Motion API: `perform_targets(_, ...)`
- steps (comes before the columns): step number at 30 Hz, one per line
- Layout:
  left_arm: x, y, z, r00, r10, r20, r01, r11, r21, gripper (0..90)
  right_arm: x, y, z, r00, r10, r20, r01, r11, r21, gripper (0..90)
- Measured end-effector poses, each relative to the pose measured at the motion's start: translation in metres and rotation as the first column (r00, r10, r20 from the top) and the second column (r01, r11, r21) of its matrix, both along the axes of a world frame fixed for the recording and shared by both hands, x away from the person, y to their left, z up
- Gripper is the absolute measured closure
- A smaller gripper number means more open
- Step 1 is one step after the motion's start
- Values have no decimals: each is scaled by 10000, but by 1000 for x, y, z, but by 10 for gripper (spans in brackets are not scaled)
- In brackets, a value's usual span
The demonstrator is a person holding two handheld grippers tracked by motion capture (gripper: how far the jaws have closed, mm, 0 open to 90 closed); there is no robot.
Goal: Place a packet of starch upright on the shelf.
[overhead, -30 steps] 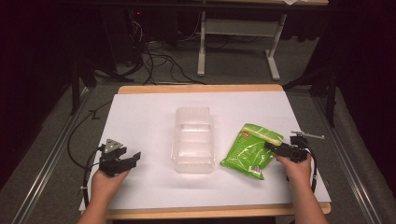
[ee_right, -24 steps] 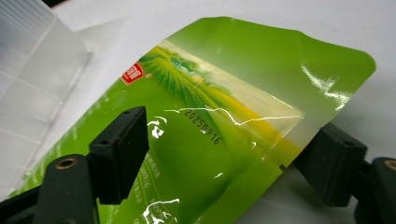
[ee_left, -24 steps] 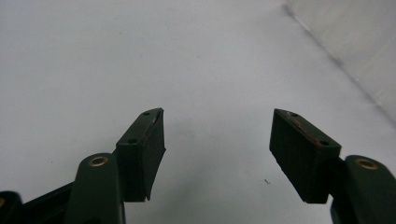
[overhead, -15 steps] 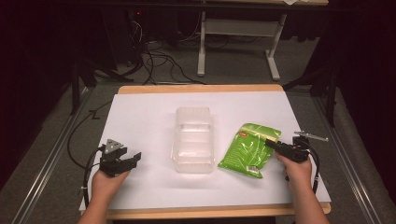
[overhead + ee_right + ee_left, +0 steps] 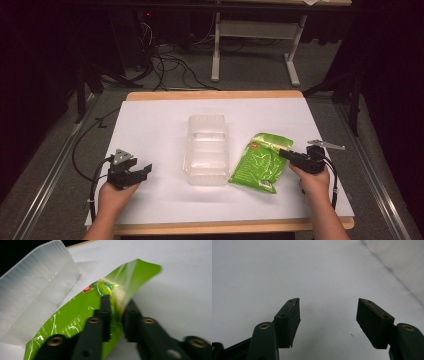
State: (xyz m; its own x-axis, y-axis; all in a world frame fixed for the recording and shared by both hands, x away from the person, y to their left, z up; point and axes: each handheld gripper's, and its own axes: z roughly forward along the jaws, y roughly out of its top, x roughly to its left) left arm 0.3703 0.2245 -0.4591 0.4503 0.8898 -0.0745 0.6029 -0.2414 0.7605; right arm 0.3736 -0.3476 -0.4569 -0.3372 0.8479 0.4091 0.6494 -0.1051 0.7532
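Green pouch (image 5: 82, 312) sits pinched along its edge between the black jaws of the right gripper (image 5: 116, 315), which have just been closing onto it; the film buckles upward where the pads press. In the high view the right gripper (image 5: 290, 156) meets the green pouch (image 5: 260, 162) at its right edge, on the right half of the table, with the pouch's left side just beside a clear plastic container (image 5: 207, 149). The pouch carries a small red label (image 5: 86, 288) and lines of white printing, too small and blurred to read. In the right gripper view the clear plastic container (image 5: 32, 292) shows ribbed, translucent walls.

The left gripper (image 5: 137, 170) rests near the table's front left corner, well apart from the container, its jaws spread wide with nothing between them; the left gripper (image 5: 328, 317) looks onto bare white surface.

The table (image 5: 150, 125) has a white top edged in pale wood. Behind it lie a grey carpeted floor (image 5: 260, 70), a tangle of black cables (image 5: 165, 65) and the white legs of another desk (image 5: 217, 50), in a dark room.
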Motion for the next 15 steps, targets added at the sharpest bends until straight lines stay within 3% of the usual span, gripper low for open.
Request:
perform_targets(4,1,0,-1,9999,-97,-51,98,9999,82,363,11,-1,-8,9985,-238,-486,248,9995,203,563)
perform_targets(8,2,1,-2,9999,-84,-101,85,9999,125,363,23,-8,-18,9952,-420,-881,472,9972,582,550)
perform_targets(11,2,2,-2,9998,-123,-132,125,9999,116,363,27,-8,-20,9952,-274,-937,349,9962,792,601)
perform_targets(15,2,1,-2,9998,-156,-149,157,9998,103,362,23,-1,-15,9977,57,-672,-20,9985,547,834)
